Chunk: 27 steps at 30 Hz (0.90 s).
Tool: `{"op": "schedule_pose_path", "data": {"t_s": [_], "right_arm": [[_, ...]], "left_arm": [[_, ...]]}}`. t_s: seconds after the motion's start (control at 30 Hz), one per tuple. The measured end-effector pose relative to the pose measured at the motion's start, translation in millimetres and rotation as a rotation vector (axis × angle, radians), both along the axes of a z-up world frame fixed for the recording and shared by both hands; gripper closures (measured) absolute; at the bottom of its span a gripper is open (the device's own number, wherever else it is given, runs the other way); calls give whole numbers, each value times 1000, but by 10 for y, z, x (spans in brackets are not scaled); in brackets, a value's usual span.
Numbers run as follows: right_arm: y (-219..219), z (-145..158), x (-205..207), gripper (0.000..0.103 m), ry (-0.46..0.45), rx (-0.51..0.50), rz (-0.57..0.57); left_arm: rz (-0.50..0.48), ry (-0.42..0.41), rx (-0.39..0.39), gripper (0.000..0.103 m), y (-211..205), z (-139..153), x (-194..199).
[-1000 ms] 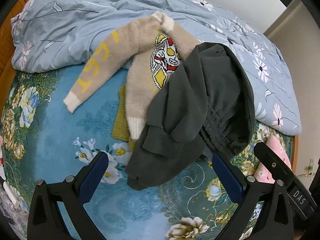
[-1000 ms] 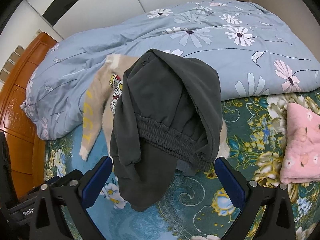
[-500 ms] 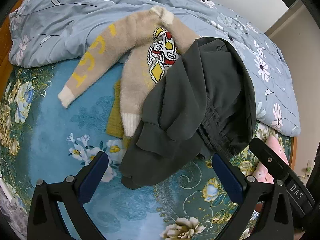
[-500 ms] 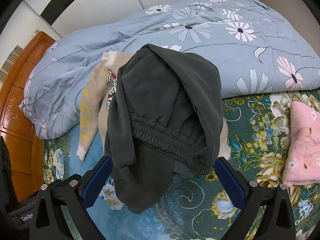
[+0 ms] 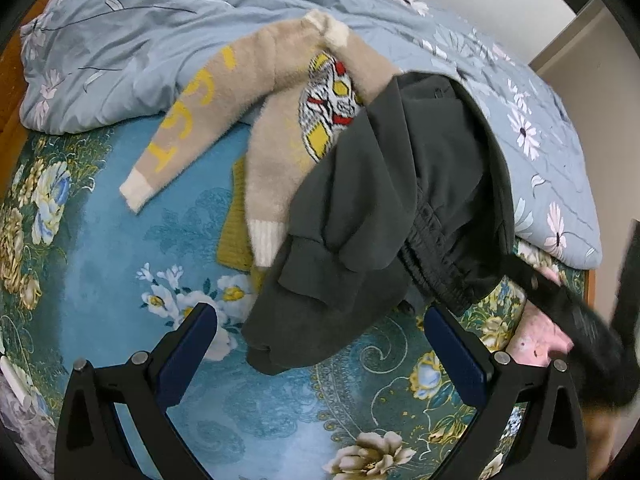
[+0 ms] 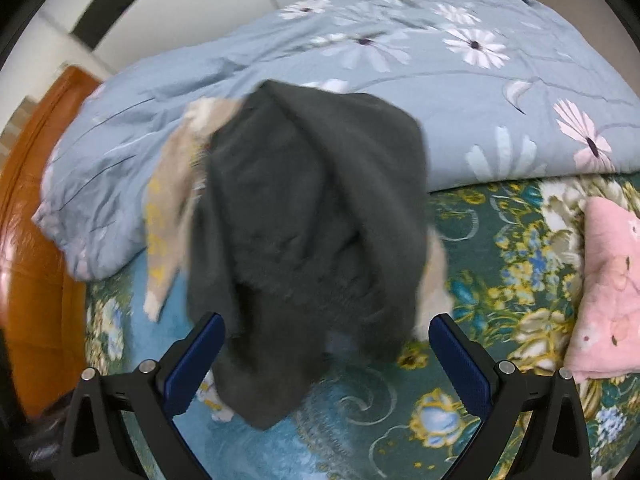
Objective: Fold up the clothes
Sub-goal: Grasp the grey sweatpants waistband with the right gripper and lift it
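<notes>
I hold both hand-held grippers, left [image 5: 320, 354] and right [image 6: 326, 356], wide open before the dark grey trousers [image 5: 384, 216], because they cover the beige sweater [image 5: 272, 160].

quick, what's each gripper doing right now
Left gripper: open, holding nothing, the dark pants just ahead.
Right gripper: open, holding nothing, pants hem between its fingers.

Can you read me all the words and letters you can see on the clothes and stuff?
Yellow letters run down the sleeve of the beige sweater; they look like "T", "C" or "G", "S", but I can't make out a word.
Nothing else here is readable.
</notes>
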State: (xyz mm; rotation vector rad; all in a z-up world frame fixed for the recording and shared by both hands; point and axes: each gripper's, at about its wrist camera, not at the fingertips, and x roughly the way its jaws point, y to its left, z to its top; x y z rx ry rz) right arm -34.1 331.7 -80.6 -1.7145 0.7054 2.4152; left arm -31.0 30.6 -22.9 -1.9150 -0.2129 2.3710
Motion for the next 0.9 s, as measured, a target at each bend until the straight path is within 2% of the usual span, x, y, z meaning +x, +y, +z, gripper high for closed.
{"op": "schedule_pose_path", "data": {"t_s": [0.07, 0.13, 0.2, 0.23, 0.33, 0.37, 0.4, 0.43, 0.57, 0.67, 0.77, 0.9], "right_arm": [[135, -76, -111, 0, -26, 12, -27], [202, -146, -273, 8, -41, 33, -19], [238, -222, -442, 24, -62, 54, -8], [236, -266, -505, 27, -73, 52, -6], [245, -436, -642, 58, -124, 53, -15], [247, -489, -682, 75, -142, 62, -20], [259, -516, -690, 87, -158, 80, -29], [271, -542, -698, 93, -173, 99, -39], [309, -252, -573, 97, -91, 166, -76], [295, 148, -353, 97, 18, 220, -94], [301, 633, -26, 97, 133, 241, -131], [205, 1416, 425, 97, 275, 380, -158]], "left_arm": [[8, 19, -10, 0, -111, 55, 37], [25, 35, -27, 0, -264, 117, 67], [45, 44, -33, 0, -419, 172, 91], [56, 47, -35, 0, -504, 201, 103], [83, 53, -42, 0, -717, 244, 161], [89, 53, -44, 0, -781, 249, 188], [94, 52, -47, 0, -845, 254, 215], [100, 49, -53, 0, -905, 246, 247], [125, 36, -78, 0, -1145, 216, 377], [147, 21, -42, 0, -1287, 174, 498], [163, 15, -4, 0, -1445, 117, 623], [216, 4, 71, 0, -1668, 9, 783]]}}
